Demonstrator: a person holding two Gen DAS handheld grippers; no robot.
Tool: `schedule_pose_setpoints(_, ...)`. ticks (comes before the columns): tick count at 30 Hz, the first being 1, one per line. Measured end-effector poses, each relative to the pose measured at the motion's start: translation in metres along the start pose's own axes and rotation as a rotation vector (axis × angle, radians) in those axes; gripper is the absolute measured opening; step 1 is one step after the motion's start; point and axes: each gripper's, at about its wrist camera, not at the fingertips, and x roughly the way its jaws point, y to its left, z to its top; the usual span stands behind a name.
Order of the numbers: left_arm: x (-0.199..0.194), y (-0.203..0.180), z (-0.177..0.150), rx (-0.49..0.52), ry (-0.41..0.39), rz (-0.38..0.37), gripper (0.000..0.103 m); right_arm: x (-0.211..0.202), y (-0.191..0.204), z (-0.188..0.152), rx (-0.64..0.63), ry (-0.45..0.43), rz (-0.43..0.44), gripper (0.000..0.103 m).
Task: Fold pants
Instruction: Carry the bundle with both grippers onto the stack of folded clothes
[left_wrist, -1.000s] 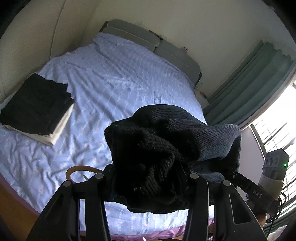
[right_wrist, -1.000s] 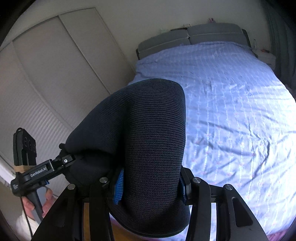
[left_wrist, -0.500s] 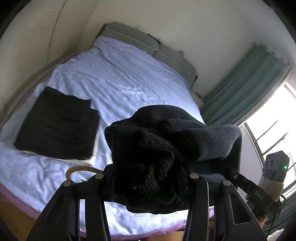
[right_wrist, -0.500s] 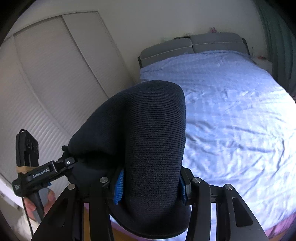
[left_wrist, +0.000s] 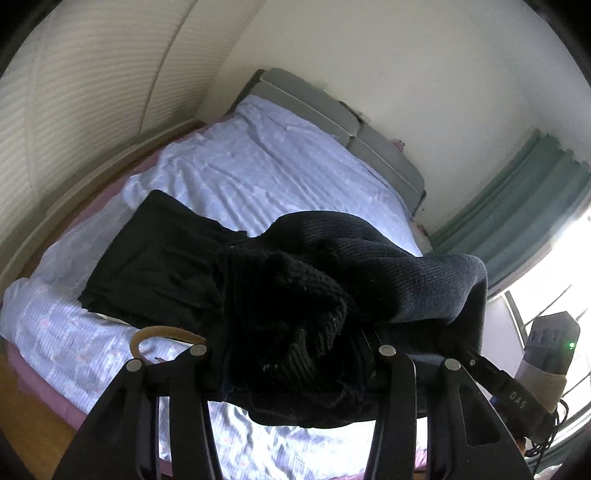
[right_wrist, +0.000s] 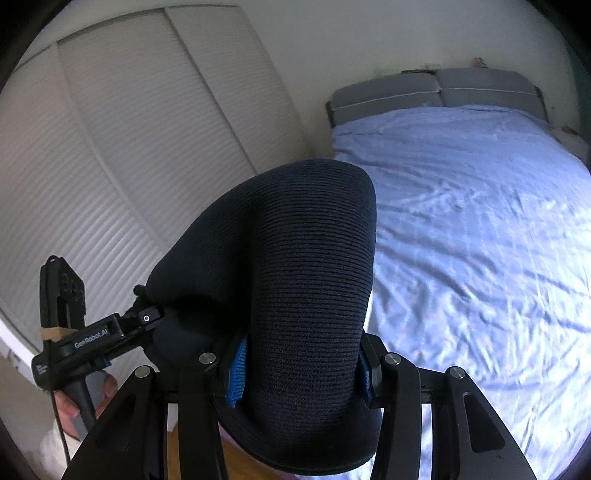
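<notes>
Bedroom setting: a bed (right_wrist: 480, 221) with a pale blue sheet and grey headboard (right_wrist: 436, 92) fills both views, with louvred wardrobe doors (right_wrist: 129, 166) on one side and a green curtain (left_wrist: 517, 206) at the window.

I hold the dark knitted pants (right_wrist: 295, 277) clear of the bed between both tools. My left tool (left_wrist: 291, 354) is closed on a bunched, rumpled end of the fabric. My right tool (right_wrist: 299, 365) is closed on a smooth rounded fold, with blue finger pads (right_wrist: 236, 373) pressed against the knit on either side. The garment spans the gap from one tool to the other; each wrist view shows the opposite tool at the far end of the cloth.

A folded black garment (left_wrist: 155, 266) lies flat on the bed near its foot, resting on a lighter folded item that barely shows beneath it.

Task status, as I judge it: the pants are already doubled over and compact, so the main folds appear done. Remaining work is to set the bundle down, probably on or beside the existing stack, flatten it, and release both tools. The bunched left end may need straightening before release.
</notes>
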Motion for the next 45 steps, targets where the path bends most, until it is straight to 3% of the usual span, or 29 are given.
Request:
schedule_pose_setpoints(6,0.006,0.038,0.027,-0.011,0.006,-0.008,0.046,0.026,0.004,0.004,-0.010,0.012,-0.002,0.048)
schedule_pose_setpoints(12,0.023,0.082,0.067,0.008,0.051,-0.020,0.046,0.052,0.032,0.004,0.023,0.017,-0.024,0.047)
schedule_pose_setpoints(18,0.062,0.127,0.105,0.010,0.127,-0.027,0.046,0.106,0.050,0.016,0.054,0.040,-0.060,0.047)
schedule_pose_setpoints(25,0.121,0.173,0.130,-0.013,0.219,-0.017,0.046,0.173,0.045,0.023,0.082,0.126,-0.092,0.047)
schedule_pose_setpoints(35,0.200,0.219,0.136,0.003,0.320,0.042,0.046,0.281,0.000,0.020,0.192,0.288,-0.091,0.047)
schedule_pose_setpoints(41,0.239,0.249,0.118,-0.018,0.400,0.076,0.046,0.324,-0.008,0.006,0.152,0.393,-0.176,0.050)
schedule_pose_setpoints(43,0.243,0.259,0.112,-0.033,0.414,0.083,0.049,0.327,-0.006,0.004,0.120,0.399,-0.191,0.056)
schedule_pose_setpoints(45,0.242,0.262,0.109,-0.021,0.420,0.105,0.055,0.329,-0.005,0.005,0.085,0.408,-0.220,0.070)
